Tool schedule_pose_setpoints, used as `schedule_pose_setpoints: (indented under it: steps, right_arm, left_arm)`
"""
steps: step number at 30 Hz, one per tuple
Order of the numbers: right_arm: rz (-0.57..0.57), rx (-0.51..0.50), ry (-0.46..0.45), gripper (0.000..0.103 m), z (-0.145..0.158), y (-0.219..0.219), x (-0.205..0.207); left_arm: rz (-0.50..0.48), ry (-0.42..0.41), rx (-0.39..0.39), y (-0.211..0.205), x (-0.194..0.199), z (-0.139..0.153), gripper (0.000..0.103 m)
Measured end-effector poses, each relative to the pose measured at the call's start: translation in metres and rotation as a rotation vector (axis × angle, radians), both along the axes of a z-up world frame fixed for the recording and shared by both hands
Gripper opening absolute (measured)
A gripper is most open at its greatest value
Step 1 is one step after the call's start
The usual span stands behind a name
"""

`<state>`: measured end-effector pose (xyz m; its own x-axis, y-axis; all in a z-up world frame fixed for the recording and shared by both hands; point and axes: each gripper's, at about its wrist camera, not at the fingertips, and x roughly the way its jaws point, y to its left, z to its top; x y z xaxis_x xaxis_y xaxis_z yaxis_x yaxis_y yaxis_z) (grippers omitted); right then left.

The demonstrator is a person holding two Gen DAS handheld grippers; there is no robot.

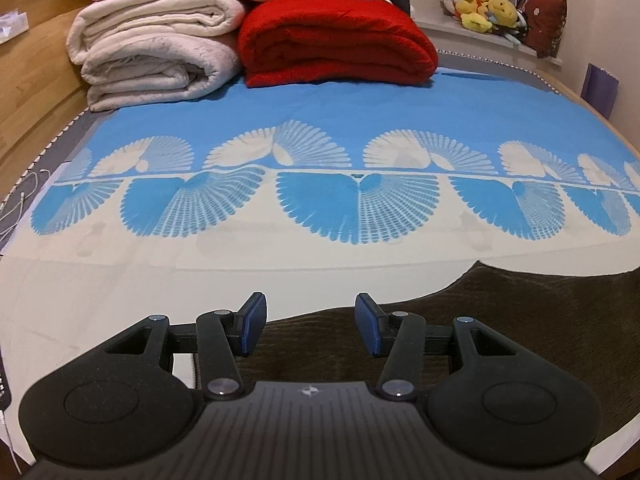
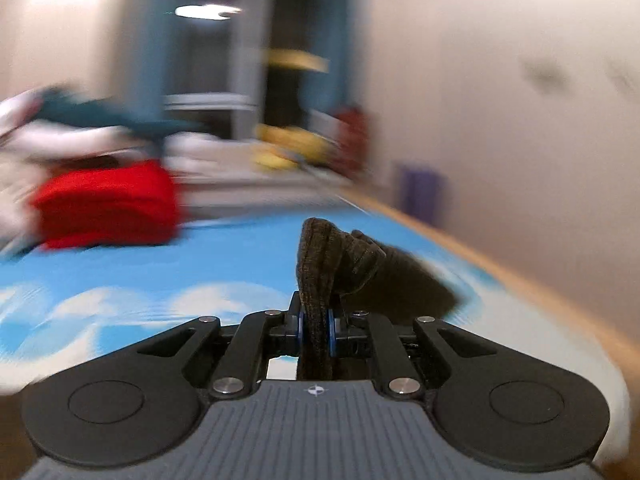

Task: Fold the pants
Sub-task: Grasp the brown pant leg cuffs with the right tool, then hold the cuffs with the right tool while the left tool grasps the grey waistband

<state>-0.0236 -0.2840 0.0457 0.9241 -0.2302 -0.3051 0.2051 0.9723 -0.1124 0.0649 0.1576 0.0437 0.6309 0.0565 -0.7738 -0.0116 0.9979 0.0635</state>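
Pants (image 2: 320, 280) of dark brown ribbed cloth are pinched in the right gripper (image 2: 316, 330), bunched above the bedspread (image 2: 200, 248); left gripper (image 1: 310, 326) hangs spread and empty over the pants' edge (image 1: 500, 320); beyond the pants, red blanket (image 1: 336, 48) beside cream blankets (image 1: 156, 44).

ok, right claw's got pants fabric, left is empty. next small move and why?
Probably carry the right claw, shut on a bunch of the brown pants, across the bed to lay the fold. The left claw stands open over flat pants cloth, so it could press down as an anchor.
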Motion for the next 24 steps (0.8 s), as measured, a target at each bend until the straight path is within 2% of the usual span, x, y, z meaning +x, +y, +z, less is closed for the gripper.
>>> schedule_pose_setpoints:
  steps: [2, 5, 7, 10, 11, 12, 13, 14, 16, 17, 18, 19, 20, 24]
  right_arm:
    - [0.168, -0.078, -0.006, 0.011, -0.009, 0.068, -0.006]
    - [0.418, -0.174, 0.066, 0.012, -0.042, 0.155, -0.015]
    - [0.597, -0.250, 0.210, 0.015, -0.080, 0.203, -0.016]
    - [0.809, -0.363, 0.571, 0.018, -0.157, 0.250, -0.021]
    - [0.810, -0.433, 0.576, 0.021, -0.170, 0.258, -0.030]
    - [0.813, -0.503, 0.522, 0.022, -0.173, 0.264, -0.039]
    - [0.825, -0.553, 0.517, 0.022, -0.172, 0.270, -0.043]
    - [0.842, -0.556, 0.516, 0.022, -0.167, 0.272, -0.044]
    - [0.852, -0.474, 0.505, 0.027, -0.149, 0.267, -0.037]
    - [0.839, -0.433, 0.493, 0.038, -0.142, 0.264, -0.039]
    - [0.824, -0.411, 0.481, 0.044, -0.140, 0.264, -0.037]
    - [0.802, -0.398, 0.465, 0.056, -0.139, 0.262, -0.034]
    - [0.790, -0.395, 0.465, 0.062, -0.142, 0.260, -0.031]
    - [0.798, -0.359, 0.530, 0.063, -0.159, 0.264, -0.012]
  left_arm:
    - [0.013, 0.002, -0.001, 0.009, -0.003, -0.001, 0.055]
    - [0.043, 0.008, -0.014, 0.025, -0.005, 0.000, 0.054]
    - [0.058, 0.005, -0.030, 0.034, -0.007, 0.002, 0.054]
    - [0.080, 0.010, -0.047, 0.045, -0.009, 0.003, 0.055]
    - [0.085, 0.012, -0.053, 0.048, -0.009, 0.002, 0.055]
    - [0.089, 0.014, -0.059, 0.051, -0.009, 0.002, 0.054]
    - [0.088, 0.015, -0.062, 0.053, -0.010, 0.003, 0.054]
    - [0.084, 0.014, -0.064, 0.054, -0.010, 0.003, 0.055]
    - [0.078, 0.006, -0.062, 0.056, -0.010, 0.004, 0.055]
    - [0.081, 0.005, -0.062, 0.058, -0.009, 0.004, 0.055]
    - [0.085, 0.007, -0.066, 0.059, -0.009, 0.004, 0.055]
    - [0.091, 0.011, -0.072, 0.060, -0.008, 0.003, 0.055]
    - [0.093, 0.014, -0.075, 0.060, -0.009, 0.003, 0.055]
    - [0.085, 0.020, -0.061, 0.059, -0.011, 0.002, 0.055]
